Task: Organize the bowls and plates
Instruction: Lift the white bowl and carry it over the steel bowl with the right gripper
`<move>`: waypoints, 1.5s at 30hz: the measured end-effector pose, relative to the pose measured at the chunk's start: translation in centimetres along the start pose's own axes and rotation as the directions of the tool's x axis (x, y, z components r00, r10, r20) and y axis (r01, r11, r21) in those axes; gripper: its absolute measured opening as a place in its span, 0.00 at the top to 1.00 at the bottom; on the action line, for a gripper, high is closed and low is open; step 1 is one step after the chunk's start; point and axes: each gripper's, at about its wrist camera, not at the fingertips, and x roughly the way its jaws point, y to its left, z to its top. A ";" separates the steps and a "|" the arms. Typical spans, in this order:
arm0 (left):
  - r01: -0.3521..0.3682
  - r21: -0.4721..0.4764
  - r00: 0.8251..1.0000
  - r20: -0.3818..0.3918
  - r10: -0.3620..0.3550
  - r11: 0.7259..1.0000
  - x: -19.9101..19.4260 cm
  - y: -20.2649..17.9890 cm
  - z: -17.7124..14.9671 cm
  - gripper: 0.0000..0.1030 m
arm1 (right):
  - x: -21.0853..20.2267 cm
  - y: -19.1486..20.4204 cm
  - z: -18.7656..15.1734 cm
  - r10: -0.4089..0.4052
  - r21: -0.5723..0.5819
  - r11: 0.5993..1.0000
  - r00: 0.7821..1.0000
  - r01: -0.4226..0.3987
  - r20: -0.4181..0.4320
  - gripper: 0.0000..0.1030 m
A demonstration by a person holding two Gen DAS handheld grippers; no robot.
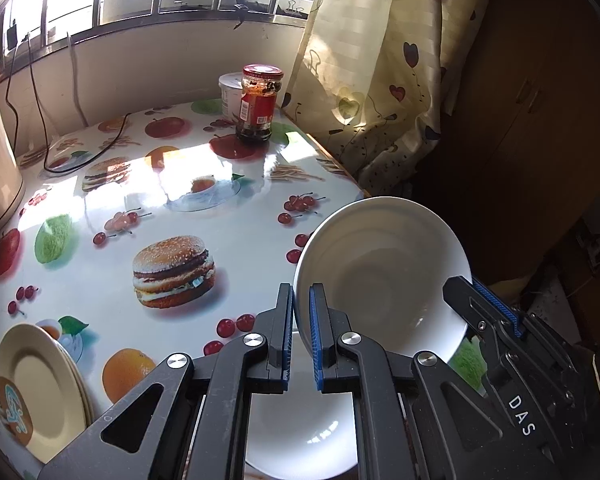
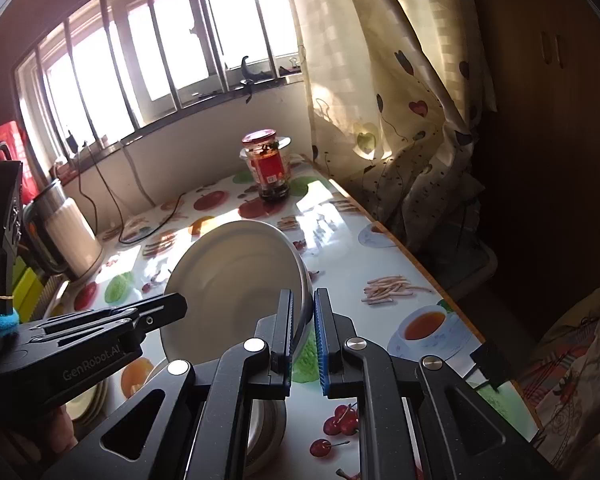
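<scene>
A white bowl (image 1: 380, 268) hangs tilted above the fruit-print table (image 1: 172, 208), near its right edge. My left gripper (image 1: 301, 300) is shut on the bowl's near-left rim. My right gripper (image 1: 460, 286) clamps the opposite rim. In the right wrist view the same bowl (image 2: 236, 280) shows its underside; my right gripper (image 2: 303, 300) is shut on its rim, and my left gripper (image 2: 176, 304) reaches in from the left. A second white bowl (image 1: 300, 432) rests on the table below the fingers. Cream plates (image 1: 40, 384) are stacked at the near left.
A red-lidded jar (image 1: 260, 104) and a white tub (image 1: 230, 96) stand at the table's far end. A kettle (image 2: 68, 236) with a black cable sits at the left by the window wall. A curtain (image 1: 380, 80) hangs past the table's right edge.
</scene>
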 end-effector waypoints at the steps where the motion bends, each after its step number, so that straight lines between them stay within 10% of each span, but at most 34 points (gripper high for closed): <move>1: 0.000 -0.004 1.000 0.000 0.000 1.000 -0.2 0.1 -0.2 0.92 | -0.2 0.1 -0.1 0.001 -0.002 1.000 1.000 -0.001 0.001 0.90; 45: -0.021 -0.103 0.999 -0.037 0.018 0.994 -1.7 4.4 -5.9 0.92 | -0.7 3.3 -4.9 0.070 -0.025 0.997 0.995 -0.073 -0.076 0.90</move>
